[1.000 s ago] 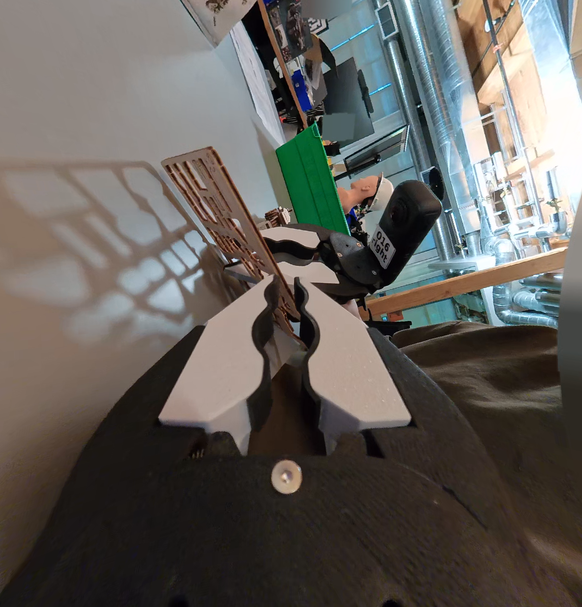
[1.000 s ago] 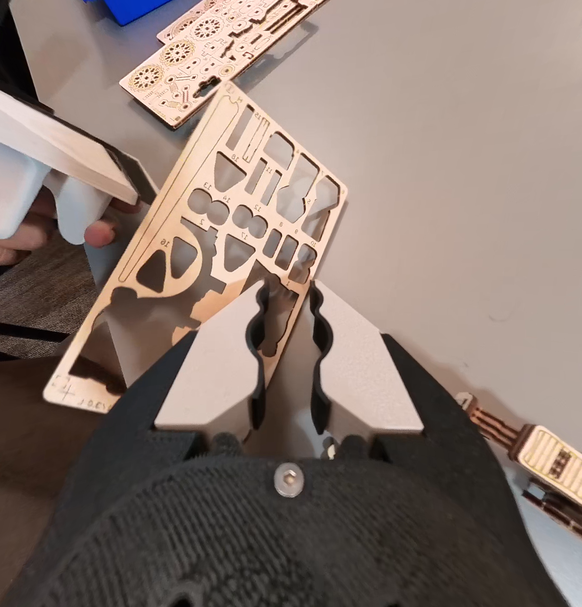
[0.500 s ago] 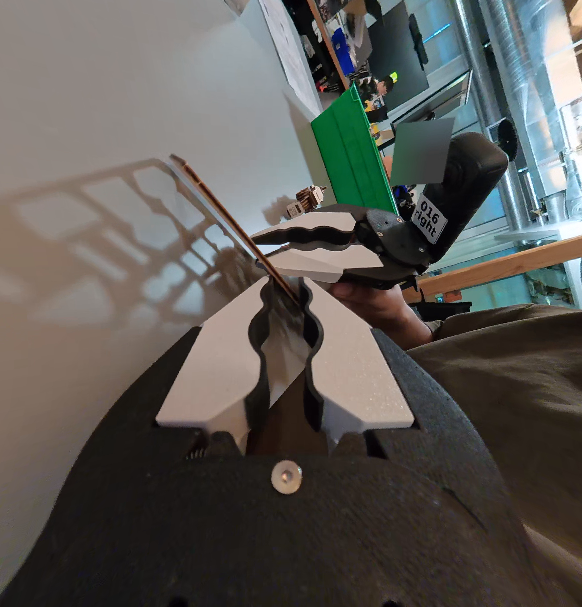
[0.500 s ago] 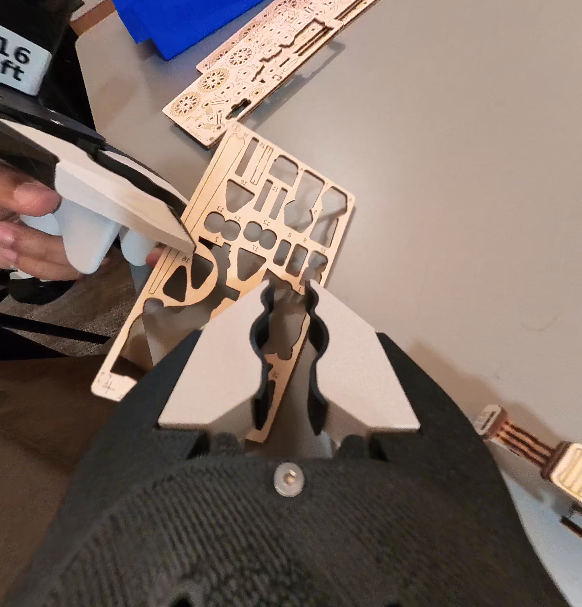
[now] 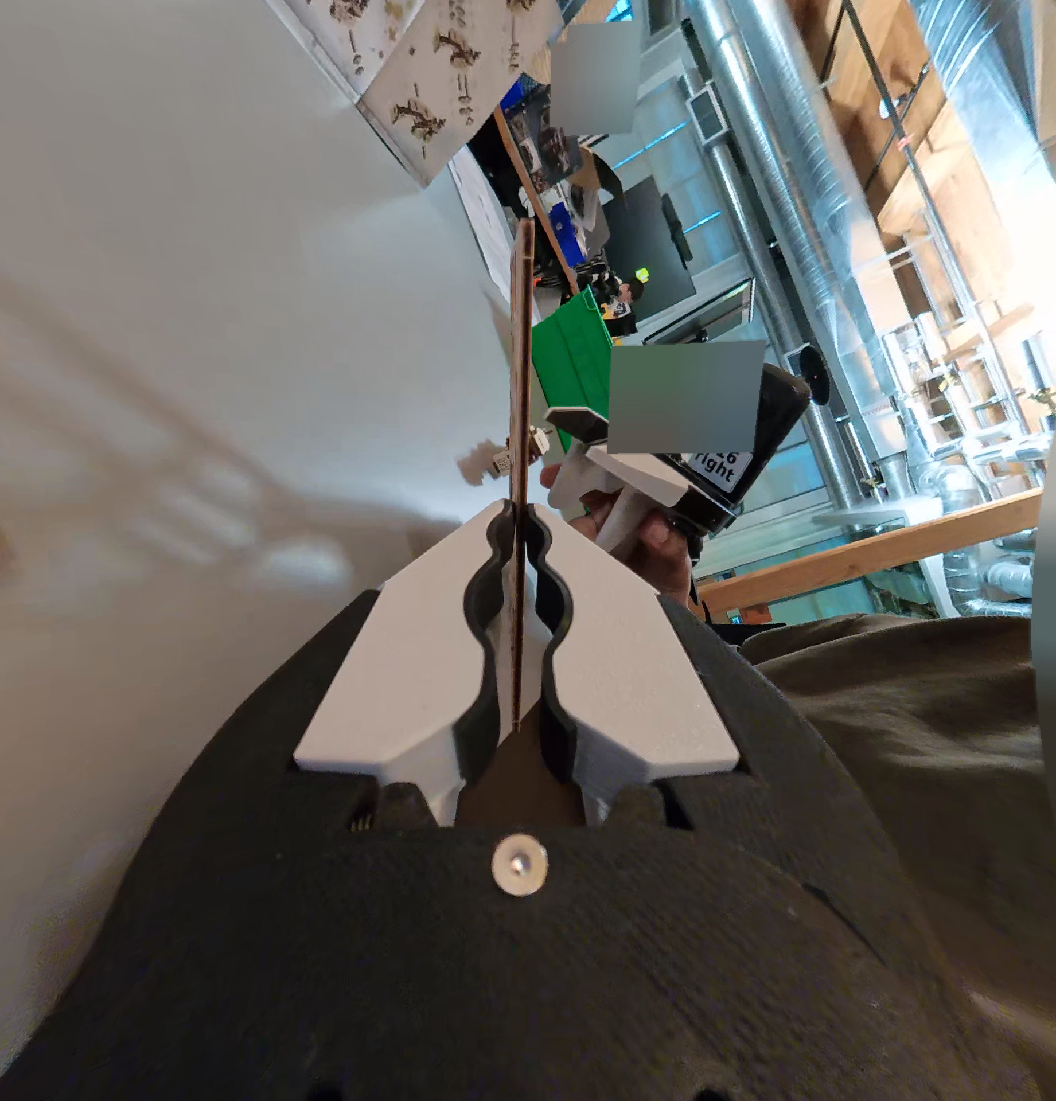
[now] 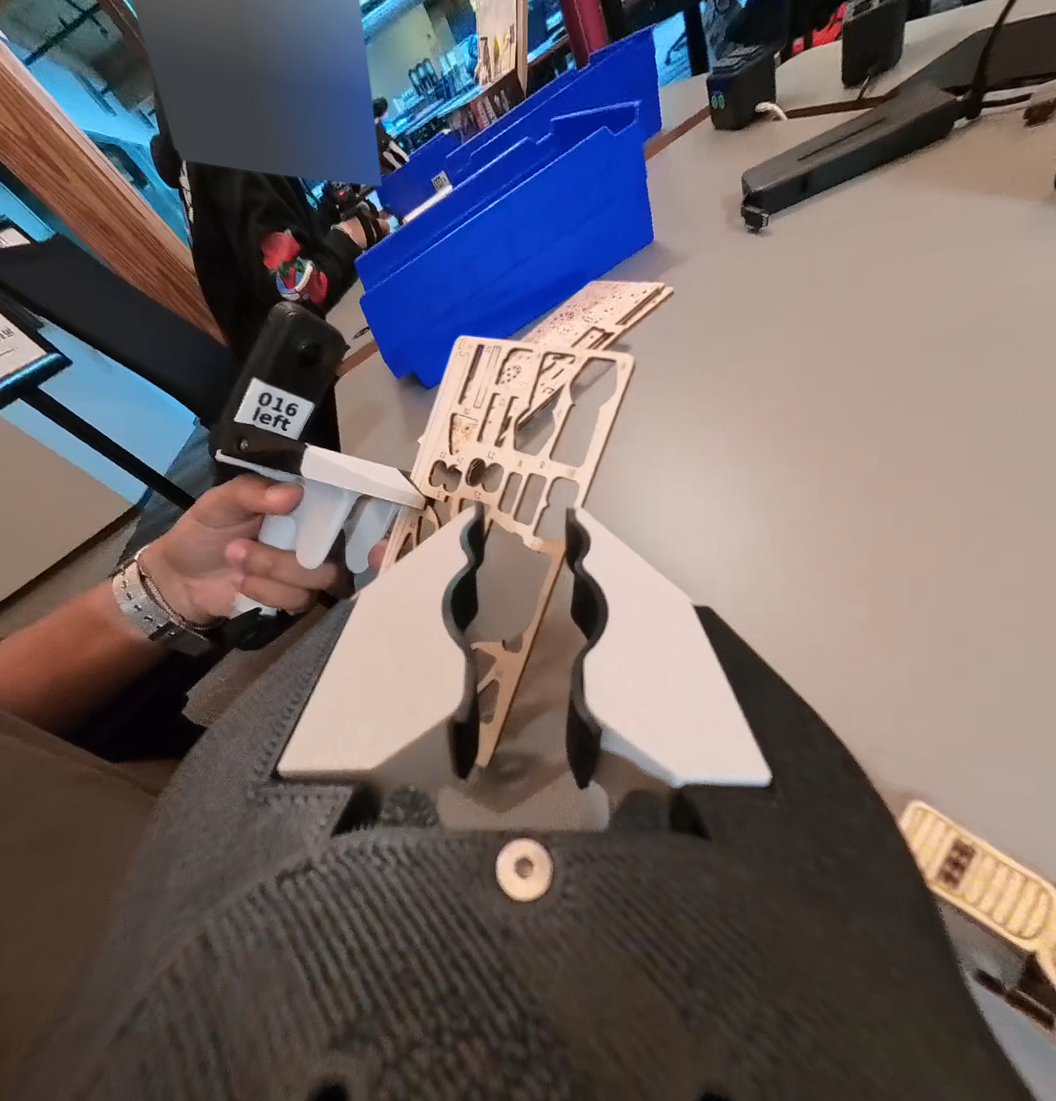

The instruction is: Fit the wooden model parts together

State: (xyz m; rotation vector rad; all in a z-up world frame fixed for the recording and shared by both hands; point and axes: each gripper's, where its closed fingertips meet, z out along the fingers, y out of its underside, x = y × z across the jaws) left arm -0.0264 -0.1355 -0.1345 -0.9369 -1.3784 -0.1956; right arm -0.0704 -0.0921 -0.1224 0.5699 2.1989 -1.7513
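A thin laser-cut wooden sheet (image 6: 534,417) with many cut-out holes stands tilted above the grey table (image 6: 841,447). My left gripper (image 5: 519,513) is shut on its left edge; in the left wrist view the sheet (image 5: 520,369) shows edge-on between the pads. In the right wrist view the left gripper (image 6: 409,491) comes in from the left, held by a hand. My right gripper (image 6: 520,519) is open. The sheet's lower corner hangs in the gap between its jaws, touching neither. It also shows in the left wrist view (image 5: 567,438), jaws apart.
A stack of uncut wooden sheets (image 6: 615,307) lies behind, by blue bins (image 6: 513,238). A partly built wooden model (image 6: 990,882) lies at lower right, also small in the left wrist view (image 5: 501,463) before a green bin (image 5: 567,363). Black stands (image 6: 841,143) stand far right. Left tips to right tips: about 7 cm.
The left gripper has closed on the sheet and turned it upright, so it now shows edge-on. The right gripper has tilted up and drawn back a little, jaws still apart.
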